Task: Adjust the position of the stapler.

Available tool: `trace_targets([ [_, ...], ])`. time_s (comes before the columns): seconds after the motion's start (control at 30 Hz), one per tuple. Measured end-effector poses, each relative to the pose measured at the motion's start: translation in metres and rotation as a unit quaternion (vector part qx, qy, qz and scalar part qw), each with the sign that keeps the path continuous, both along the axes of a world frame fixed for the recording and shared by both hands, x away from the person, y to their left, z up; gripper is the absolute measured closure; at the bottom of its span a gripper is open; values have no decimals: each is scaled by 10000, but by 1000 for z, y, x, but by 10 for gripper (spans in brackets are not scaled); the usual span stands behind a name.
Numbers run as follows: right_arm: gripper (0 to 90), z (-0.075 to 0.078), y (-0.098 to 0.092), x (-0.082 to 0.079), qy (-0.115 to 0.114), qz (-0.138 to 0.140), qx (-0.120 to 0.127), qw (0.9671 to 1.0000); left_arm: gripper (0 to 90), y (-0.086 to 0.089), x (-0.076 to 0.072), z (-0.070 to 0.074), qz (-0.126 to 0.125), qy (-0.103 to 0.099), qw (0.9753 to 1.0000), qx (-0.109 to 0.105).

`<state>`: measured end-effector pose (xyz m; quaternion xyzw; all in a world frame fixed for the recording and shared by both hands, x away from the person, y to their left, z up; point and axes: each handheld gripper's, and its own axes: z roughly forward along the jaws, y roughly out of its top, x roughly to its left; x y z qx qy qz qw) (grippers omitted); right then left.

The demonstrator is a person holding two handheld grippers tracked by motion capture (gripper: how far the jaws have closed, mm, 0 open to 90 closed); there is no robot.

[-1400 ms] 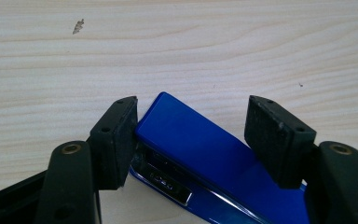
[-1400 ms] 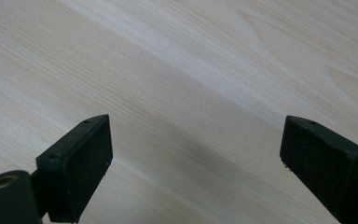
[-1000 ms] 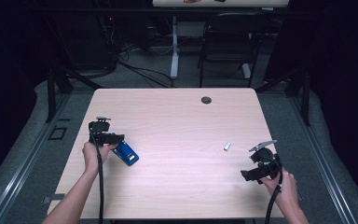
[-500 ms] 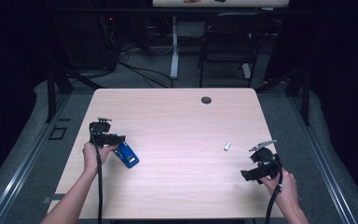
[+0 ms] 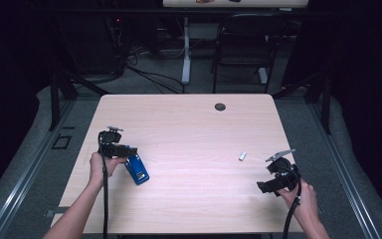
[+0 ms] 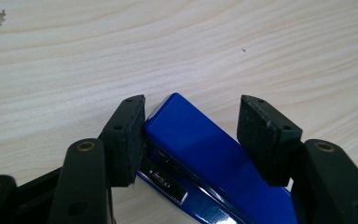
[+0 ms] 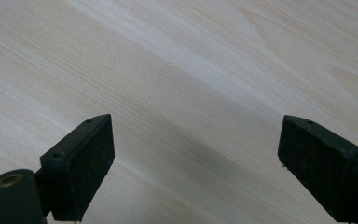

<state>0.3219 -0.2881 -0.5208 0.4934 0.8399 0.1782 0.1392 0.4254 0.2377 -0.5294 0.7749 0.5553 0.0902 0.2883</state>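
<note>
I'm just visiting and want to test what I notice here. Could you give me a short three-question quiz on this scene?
1. True or false: the left gripper has its pads either side of the blue stapler.
2. Which is wide open over bare table? A) left gripper B) right gripper
3. What small pale thing lies between the stapler and the right gripper in the high view?

Key: 1 true. 2 B. 3 A small white object, too small to identify.
</note>
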Motion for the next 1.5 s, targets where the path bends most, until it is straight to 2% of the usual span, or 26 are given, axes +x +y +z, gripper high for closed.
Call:
trace_targets([
  [0.2, 104, 0, 0, 0, -30, -10, -24, 10000, 434, -2, -1, 1, -106, 51, 9999, 0],
  [0.43, 106, 1, 0, 0, -7, 12, -56, 10000, 447, -10, -4, 1, -389, 64, 9992, 43],
  [0.6, 107, 1, 0, -1, -18, 7, -73, 10000, 450, -12, -6, 1, -489, 84, 9988, 41],
  [0.7, 107, 0, 0, -1, -49, -14, 56, 10000, 449, -14, -8, 2, -350, 114, 9993, 61],
  [0.73, 107, 0, 0, -1, -48, -13, 61, 10000, 432, -16, -9, 2, -322, 193, 9992, 99],
  [0.77, 107, 1, 0, -1, -18, 12, -40, 10000, 389, -18, -11, 1, -269, 268, 9992, 118],
  [0.83, 107, 2, 0, -1, -8, 34, -88, 10000, 352, -22, -15, 0, -255, 330, 9987, 303],
  [0.9, 108, 2, 0, -1, -33, 36, -61, 10000, 345, -24, -19, 0, -205, 408, 9985, 309],
  [1.0, 109, 2, 0, -1, -37, 46, -68, 10000, 350, -26, -20, -1, -235, 425, 9982, 359],
  [1.1, 111, 2, 0, -2, -42, 55, -45, 10000, 350, -27, -20, -2, -311, 436, 9978, 400],
  [1.17, 112, 2, 0, -2, -56, 29, -36, 10000, 362, -28, -21, -2, -358, 432, 9979, 338],
  [1.37, 114, 2, 0, -1, -29, 35, -80, 10000, 370, -35, -21, -4, -619, 364, 9960, 534],
  [1.4, 114, 2, 0, -1, -19, 26, -27, 10000, 373, -36, -21, -4, -654, 371, 9958, 522],
  [1.5, 115, 3, 1, -2, -27, 39, -70, 10000, 401, -37, -21, -5, -793, 380, 9951, 442],
])
